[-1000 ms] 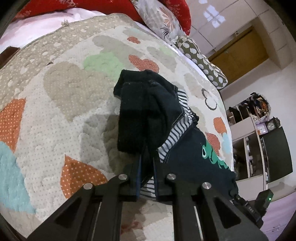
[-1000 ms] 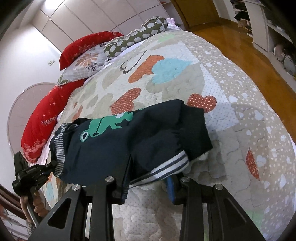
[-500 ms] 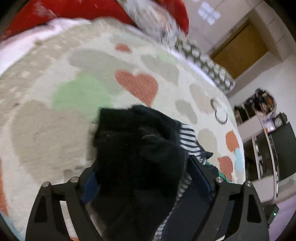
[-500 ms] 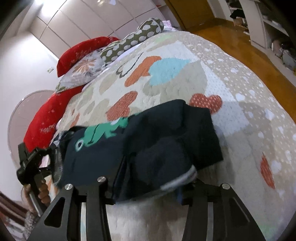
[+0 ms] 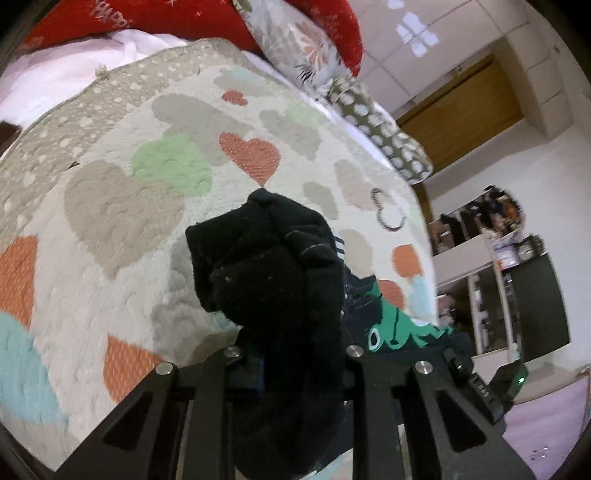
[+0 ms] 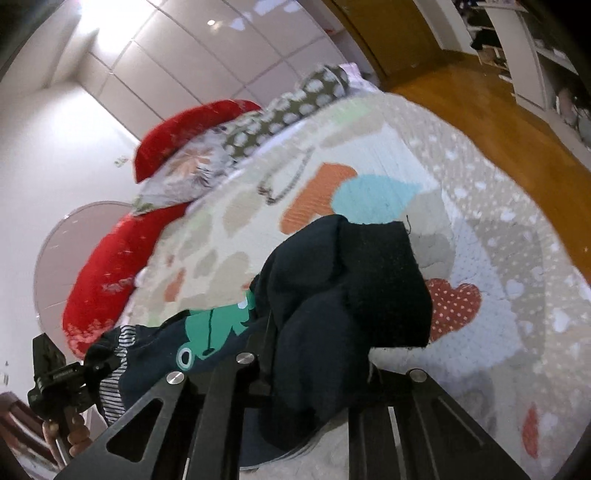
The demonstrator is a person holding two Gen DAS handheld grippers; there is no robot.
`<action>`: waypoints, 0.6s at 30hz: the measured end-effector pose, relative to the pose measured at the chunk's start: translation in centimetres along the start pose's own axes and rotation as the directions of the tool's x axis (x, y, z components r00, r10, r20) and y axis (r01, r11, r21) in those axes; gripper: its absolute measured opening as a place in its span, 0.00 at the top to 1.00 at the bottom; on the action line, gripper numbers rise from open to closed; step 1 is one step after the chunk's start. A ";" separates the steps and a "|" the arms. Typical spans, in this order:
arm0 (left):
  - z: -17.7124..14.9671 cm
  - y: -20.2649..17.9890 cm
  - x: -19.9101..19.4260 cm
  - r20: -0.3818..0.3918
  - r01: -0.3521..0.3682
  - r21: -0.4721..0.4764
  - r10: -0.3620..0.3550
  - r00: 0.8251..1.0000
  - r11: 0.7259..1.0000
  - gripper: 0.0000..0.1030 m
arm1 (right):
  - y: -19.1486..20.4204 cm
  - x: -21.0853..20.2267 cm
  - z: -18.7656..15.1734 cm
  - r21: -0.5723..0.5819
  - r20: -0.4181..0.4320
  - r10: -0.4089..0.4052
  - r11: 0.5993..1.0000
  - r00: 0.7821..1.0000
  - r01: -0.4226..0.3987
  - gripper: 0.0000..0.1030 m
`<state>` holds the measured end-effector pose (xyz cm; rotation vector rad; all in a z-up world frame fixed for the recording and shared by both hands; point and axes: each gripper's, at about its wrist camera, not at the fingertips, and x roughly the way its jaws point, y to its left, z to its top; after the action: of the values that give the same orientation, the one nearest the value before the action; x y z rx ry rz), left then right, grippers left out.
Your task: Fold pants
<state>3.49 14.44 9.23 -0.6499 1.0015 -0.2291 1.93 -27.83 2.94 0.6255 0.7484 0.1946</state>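
Dark navy pants (image 5: 273, 280) with a green frog print (image 5: 399, 328) and striped trim hang bunched over a heart-patterned quilt (image 5: 110, 206). My left gripper (image 5: 303, 365) has a thick wad of the dark fabric between its closing jaws, near the striped waistband. In the right wrist view the other end of the pants (image 6: 351, 280) is folded over and lifted, and my right gripper (image 6: 317, 373) is closing on that bundle. The left gripper (image 6: 55, 380) and the hand (image 6: 74, 435) that carries it show at the lower left there. Fabric hides both sets of pads.
Red (image 5: 147, 18), floral (image 5: 295, 48) and dotted (image 5: 384, 136) pillows line the head of the bed. The quilt (image 6: 480, 221) ends at a wooden floor (image 6: 480, 110) on the right. Shelves and a dark cabinet (image 5: 535, 302) stand beyond the bed.
Both grippers opened wide, pushed deeper into the fabric and closed again on thicker bunches. The pants have risen off the quilt, and the leg end now drapes over the right gripper.
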 end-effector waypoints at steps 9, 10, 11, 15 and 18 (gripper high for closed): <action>-0.5 6.1 1.7 -0.025 -0.145 -0.105 0.143 0.989 0.984 0.57 | -1.6 0.6 -3.4 -0.032 -0.070 -0.153 0.988 0.986 0.151 0.66; -0.9 6.8 1.0 -0.021 -0.095 -0.125 0.093 0.995 0.988 0.53 | -2.1 0.7 -3.8 -0.019 -0.087 -0.177 0.984 0.980 0.176 0.66; -1.2 7.1 0.1 -0.009 -0.047 -0.128 0.046 0.999 0.991 0.42 | -2.6 0.3 -4.1 0.003 -0.087 -0.161 0.987 0.983 0.162 0.66; -3.5 7.2 -4.1 0.077 -0.023 -0.099 0.031 0.997 0.995 0.27 | -3.2 -2.6 -5.2 0.021 -0.063 -0.123 0.992 0.990 0.125 0.55; -5.4 6.8 -4.7 0.055 0.033 -0.097 -0.028 0.998 0.995 0.27 | -3.1 -3.8 -6.0 0.019 -0.062 -0.109 0.994 0.992 0.110 0.55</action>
<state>-4.35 19.87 6.43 -0.7578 0.9564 -0.1893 -5.11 -29.02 -0.12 0.6003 0.8427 0.1049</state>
